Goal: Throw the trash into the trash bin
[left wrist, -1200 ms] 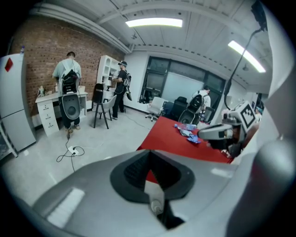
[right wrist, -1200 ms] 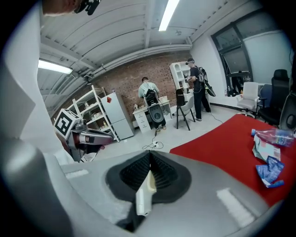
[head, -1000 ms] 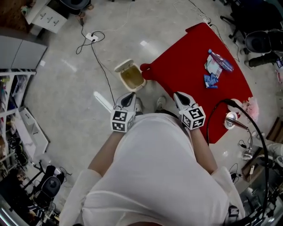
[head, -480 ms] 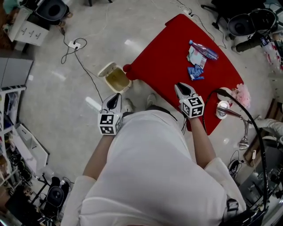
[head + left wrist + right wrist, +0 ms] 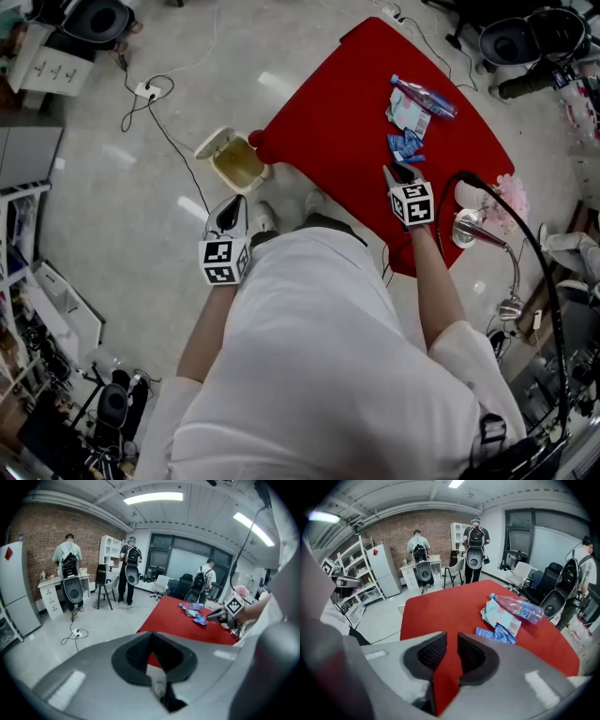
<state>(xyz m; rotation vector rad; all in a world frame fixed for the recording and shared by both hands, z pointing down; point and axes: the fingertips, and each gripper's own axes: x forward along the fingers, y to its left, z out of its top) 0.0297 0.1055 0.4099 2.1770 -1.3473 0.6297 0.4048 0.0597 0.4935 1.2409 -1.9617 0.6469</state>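
Observation:
On the red table [image 5: 328,122] lie a clear plastic bottle [image 5: 424,95], a pale paper wrapper [image 5: 406,114] and blue wrappers [image 5: 406,145]. My right gripper [image 5: 401,174] hovers over the table just short of the blue wrappers [image 5: 497,633]. Its jaws have just been opening and stand a little apart with nothing between them [image 5: 452,637]. The bottle [image 5: 518,607] lies beyond. The trash bin [image 5: 234,161], lid open, stands on the floor at the table's left corner. My left gripper [image 5: 230,214] hangs near it, shut and empty [image 5: 151,637].
A desk lamp [image 5: 478,228] with a black cable stands at the table's near right edge beside a pink object [image 5: 511,199]. A power strip and cord [image 5: 145,91] lie on the floor. Shelving [image 5: 19,244] lines the left. Several people with backpacks [image 5: 70,569] stand far off.
My right gripper has reached forward over the red table, close to the blue wrappers. My left gripper has drifted a little left, away from the bin.

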